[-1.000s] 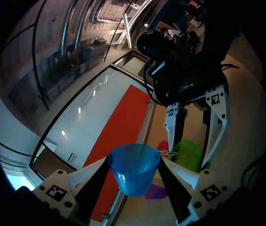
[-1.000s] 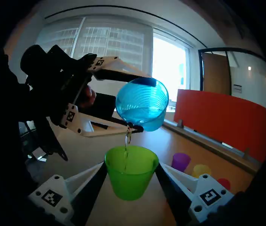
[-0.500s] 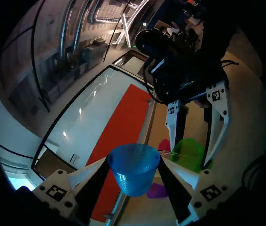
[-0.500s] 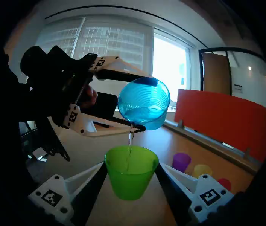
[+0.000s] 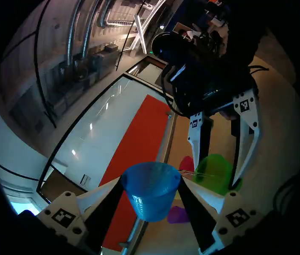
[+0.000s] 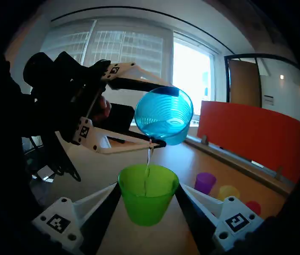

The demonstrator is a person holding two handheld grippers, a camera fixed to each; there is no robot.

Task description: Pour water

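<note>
Blue cup [image 6: 164, 114], pinched by my left gripper [image 5: 150, 189], pours water [image 6: 148, 159] into the green cup [image 6: 148, 202] my right gripper [image 6: 148, 189] pinches at six o'clock.

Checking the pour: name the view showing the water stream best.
Right gripper view: the stream falls clearly from blue cup into green cup. In the left gripper view it is a faint thread.

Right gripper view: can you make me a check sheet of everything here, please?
Surface: wooden table.
Job's things: tilted blue cup pouring a thin water stream into the upright green cup.
Clutter: purple cup, yellow cup, red cup, standing on the table.
Grippers: left gripper shut on blue cup; right gripper shut on green cup.
Cables: black cable beside the right gripper's body.
Surroundings: bright window, orange panel.
</note>
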